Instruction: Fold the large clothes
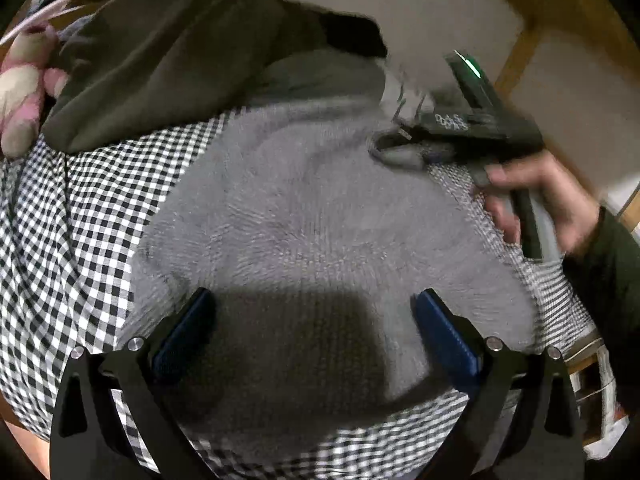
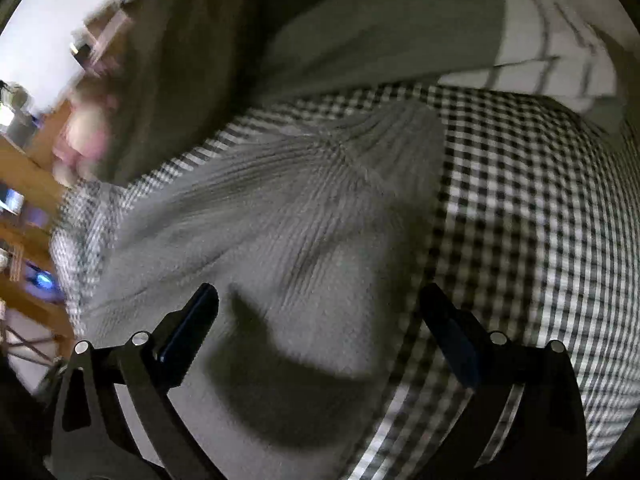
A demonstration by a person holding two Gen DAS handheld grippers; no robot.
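A grey knitted sweater (image 1: 304, 216) lies spread on a black-and-white checked cover (image 1: 60, 248). My left gripper (image 1: 314, 320) is open and empty just above the sweater's near part. In the left wrist view my right gripper (image 1: 394, 148) hovers over the sweater's far right edge, blurred, held by a hand (image 1: 536, 200). In the right wrist view the right gripper (image 2: 320, 320) is open and empty above the sweater (image 2: 280, 232), whose right edge meets the checked cover (image 2: 540, 208).
A dark olive garment (image 1: 168, 56) lies at the far side, also in the right wrist view (image 2: 360, 28). A pink and white soft toy (image 1: 20, 92) sits far left. A white lined cloth (image 2: 552, 40) lies far right. Wooden furniture (image 1: 516, 52) stands beyond the bed.
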